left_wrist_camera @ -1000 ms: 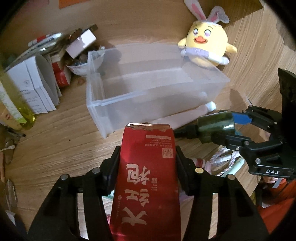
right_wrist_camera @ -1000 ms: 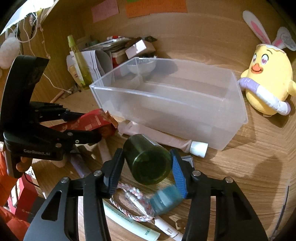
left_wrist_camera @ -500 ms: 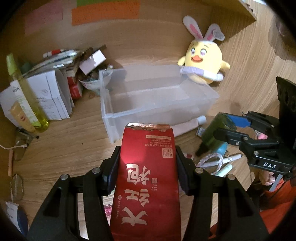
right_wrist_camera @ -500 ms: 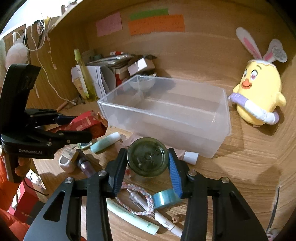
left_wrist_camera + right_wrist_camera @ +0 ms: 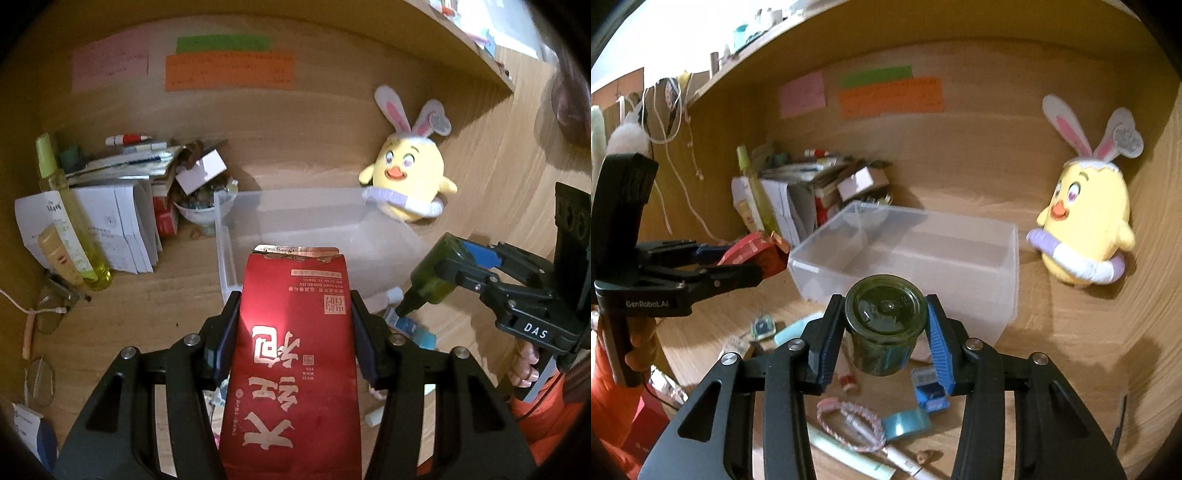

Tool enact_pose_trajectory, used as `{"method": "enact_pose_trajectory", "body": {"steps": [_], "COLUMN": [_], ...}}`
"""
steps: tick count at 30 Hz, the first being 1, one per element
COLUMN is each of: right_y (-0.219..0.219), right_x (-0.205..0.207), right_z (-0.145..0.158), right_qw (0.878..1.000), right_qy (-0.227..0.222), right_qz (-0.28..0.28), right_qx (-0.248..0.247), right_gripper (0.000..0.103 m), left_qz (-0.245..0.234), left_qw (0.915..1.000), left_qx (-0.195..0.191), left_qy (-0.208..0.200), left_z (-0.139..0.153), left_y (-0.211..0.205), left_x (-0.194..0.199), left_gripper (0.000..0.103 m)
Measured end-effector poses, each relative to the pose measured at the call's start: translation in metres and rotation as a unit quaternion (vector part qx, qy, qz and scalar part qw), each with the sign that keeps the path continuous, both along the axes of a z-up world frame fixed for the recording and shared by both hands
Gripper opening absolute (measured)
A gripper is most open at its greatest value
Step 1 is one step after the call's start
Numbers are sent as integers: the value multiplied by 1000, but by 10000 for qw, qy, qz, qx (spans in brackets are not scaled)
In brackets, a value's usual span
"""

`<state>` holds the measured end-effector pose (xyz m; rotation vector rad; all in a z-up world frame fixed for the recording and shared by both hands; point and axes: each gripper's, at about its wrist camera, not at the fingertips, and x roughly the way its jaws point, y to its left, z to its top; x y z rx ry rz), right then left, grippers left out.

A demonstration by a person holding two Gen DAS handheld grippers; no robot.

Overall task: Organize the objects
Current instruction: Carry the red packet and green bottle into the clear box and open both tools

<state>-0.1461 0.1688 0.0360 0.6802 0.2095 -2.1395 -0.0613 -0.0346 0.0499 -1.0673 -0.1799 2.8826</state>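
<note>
Red foil tea pouch [image 5: 295, 354] squeezed in left gripper [image 5: 293, 321] | dark green glass jar [image 5: 884, 325] squeezed in right gripper [image 5: 882, 332] | clear plastic bin [image 5: 1008, 295] at 12 o'clock of both, right nearer

The left gripper [image 5: 295, 321] clamped a red pouch [image 5: 291, 362] between both pads, its torn top toward twelve o'clock. Past it lay a clear bin [image 5: 317, 236], with a chick toy [image 5: 406, 181] at the bin's two o'clock. At three o'clock the right gripper [image 5: 458, 266] pinched a green bottle [image 5: 432, 277]. A paper pile [image 5: 122, 210] sat at nine o'clock.
</note>
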Motion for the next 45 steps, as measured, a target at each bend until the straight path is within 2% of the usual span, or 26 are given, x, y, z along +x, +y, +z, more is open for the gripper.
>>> {"method": "enact_pose_trajectory", "body": {"steps": [9,15,22,23,28,38,45], "right_y": [-1,-13,-30,-33,-48,-63,-66], "right_x": [-27,-50,-81,-86,-96,-111,-123], "right_z": [28,34,20,16,-2,-28,-42], "right_qw": [9988,9973,9987,9990,9991,9951,9937], "right_qy": [283,459,75,-16,-263,-959,-1069], "right_qz": [-324,-563,-505,-452,-306,201,46], "right_qx": [-222,-104,-26,-10,156,155,336], "right_gripper": [39,39,39,39,39,39,40], "left_qz": [273,367,513,1010,1197,1115,1084], "left_qw": [9993,9990,9985,9947,9922,9910,9887], "left_qx": [-117,-123,-165,-186,-297,-298,-412], "left_qy": [220,236,103,92,-173,-682,-950], "left_z": [14,15,7,5,-10,-41,-57], "left_y": [-5,-12,-18,-18,-23,-22,-16], "left_x": [-22,-46,-81,-86,-112,-151,-165], "left_gripper": [54,54,54,54,54,54,54]}}
